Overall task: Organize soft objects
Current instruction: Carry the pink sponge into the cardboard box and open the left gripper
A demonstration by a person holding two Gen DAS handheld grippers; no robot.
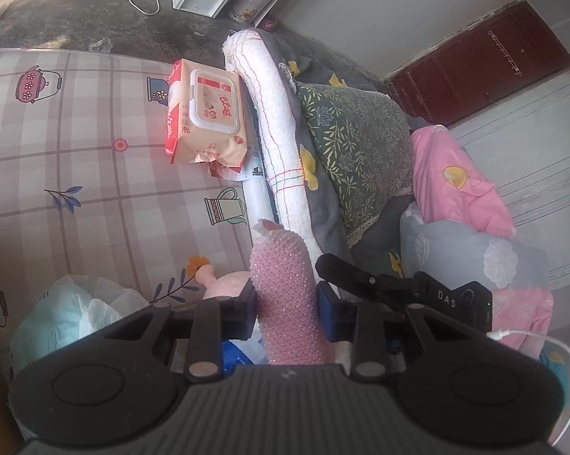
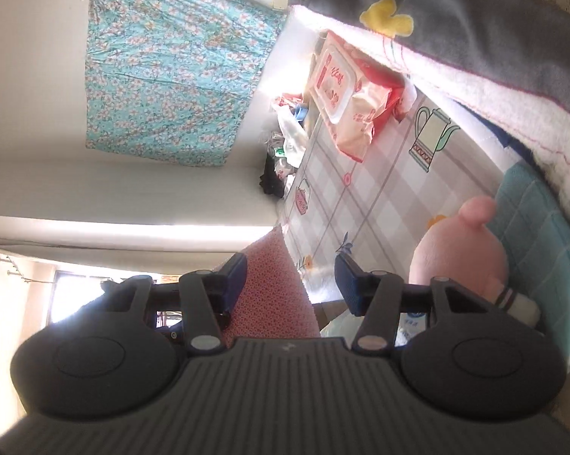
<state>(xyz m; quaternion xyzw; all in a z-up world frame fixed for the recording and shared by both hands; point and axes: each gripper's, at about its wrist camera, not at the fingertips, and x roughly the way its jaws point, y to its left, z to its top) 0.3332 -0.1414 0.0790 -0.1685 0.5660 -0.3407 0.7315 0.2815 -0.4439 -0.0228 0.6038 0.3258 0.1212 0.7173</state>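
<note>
On the checked tablecloth (image 1: 95, 121), left gripper (image 1: 286, 303) clamps a pink, bead-textured cloth (image 1: 285, 288).

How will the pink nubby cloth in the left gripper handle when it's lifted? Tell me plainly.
The pink nubby cloth will probably flop: its free tip already curls over, showing a pale underside. It looks like thin fabric, so it is likely light for its size. The beaded surface should keep it from slipping out of the left gripper.

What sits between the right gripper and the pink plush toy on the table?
Nothing visible blocks it. The right gripper has only the pink beaded cloth between its fingers, against the left one. The pink plush toy lies just right of the right finger on the checked tablecloth.
</note>
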